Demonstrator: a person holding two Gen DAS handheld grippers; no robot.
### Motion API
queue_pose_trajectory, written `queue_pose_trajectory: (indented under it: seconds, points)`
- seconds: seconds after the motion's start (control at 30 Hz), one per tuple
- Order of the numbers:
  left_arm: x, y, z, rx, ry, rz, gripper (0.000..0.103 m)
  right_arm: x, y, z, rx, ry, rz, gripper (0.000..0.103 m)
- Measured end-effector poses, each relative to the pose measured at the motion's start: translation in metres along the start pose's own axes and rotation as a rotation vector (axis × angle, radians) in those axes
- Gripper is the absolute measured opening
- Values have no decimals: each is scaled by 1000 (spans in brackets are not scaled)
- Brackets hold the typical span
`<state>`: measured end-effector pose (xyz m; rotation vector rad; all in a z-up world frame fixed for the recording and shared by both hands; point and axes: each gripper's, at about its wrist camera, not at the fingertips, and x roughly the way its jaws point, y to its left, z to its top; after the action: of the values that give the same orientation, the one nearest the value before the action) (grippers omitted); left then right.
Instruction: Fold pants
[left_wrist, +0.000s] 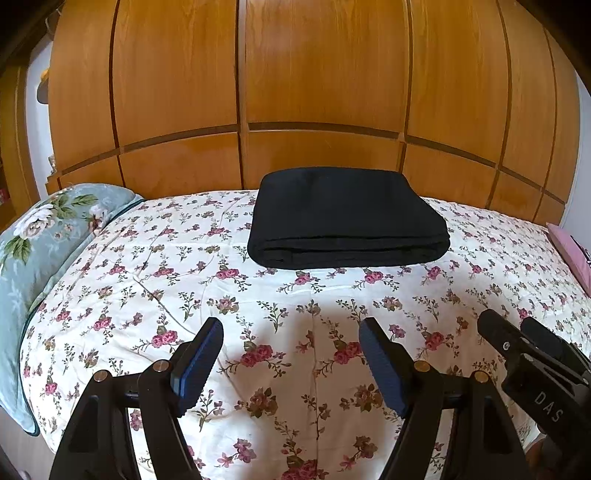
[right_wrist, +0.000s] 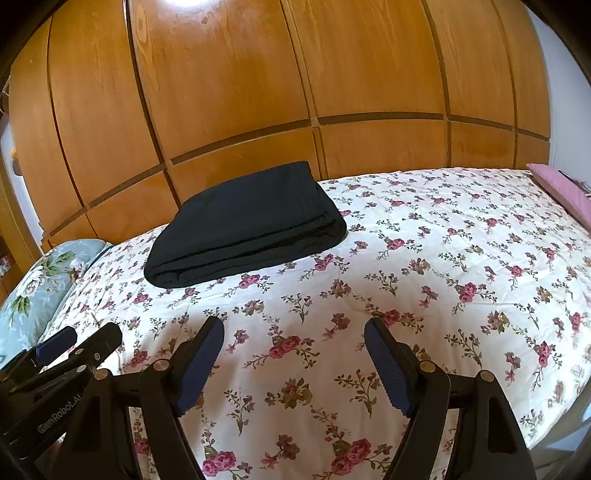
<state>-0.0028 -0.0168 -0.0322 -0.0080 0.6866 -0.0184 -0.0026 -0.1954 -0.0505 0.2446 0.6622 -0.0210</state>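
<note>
Both the left gripper (left_wrist: 291, 363) and right gripper (right_wrist: 293, 363) gape empty at frame bottom, so any careless nudge could undo the folded pants (left_wrist: 347, 218) at centre.

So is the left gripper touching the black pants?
Apart. The left wrist view shows flowered bedspread between the open left gripper and the folded black pants.

Black pants (left_wrist: 349, 218) folded into flat rectangular stack, lying on floral bedspread (left_wrist: 288, 317) near far edge.
</note>
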Motion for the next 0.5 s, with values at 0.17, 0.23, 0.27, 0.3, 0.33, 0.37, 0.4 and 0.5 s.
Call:
queue_pose_trajectory:
  seconds: [0.17, 0.23, 0.27, 0.3, 0.33, 0.37, 0.4, 0.5]
  points:
    - [3, 1, 0, 1, 4, 0, 77, 2, 0, -1, 1, 6, -2, 79]
    - [4, 1, 0, 4, 6, 2, 77, 3, 0, -1, 0, 9, -2, 79]
    - [5, 1, 0, 5, 7, 0, 77, 4, 0, -1, -2, 11, -2, 79]
    - [5, 0, -1, 6, 7, 1, 77, 4, -1, -1, -3, 13, -1, 79]
    - [6, 0, -1, 7, 7, 2, 77, 5, -1, -1, -3, 15, -1, 79]
    - [6, 0, -1, 8, 8, 1, 77, 5, -1, -2, -2, 16, -1, 79]
    - [6, 0, -1, 7, 8, -1, 77, 6, -2, -2, -2, 19, 0, 79]
    - [7, 0, 0, 7, 6, -2, 77, 6, -2, -2, -2, 17, 0, 79]
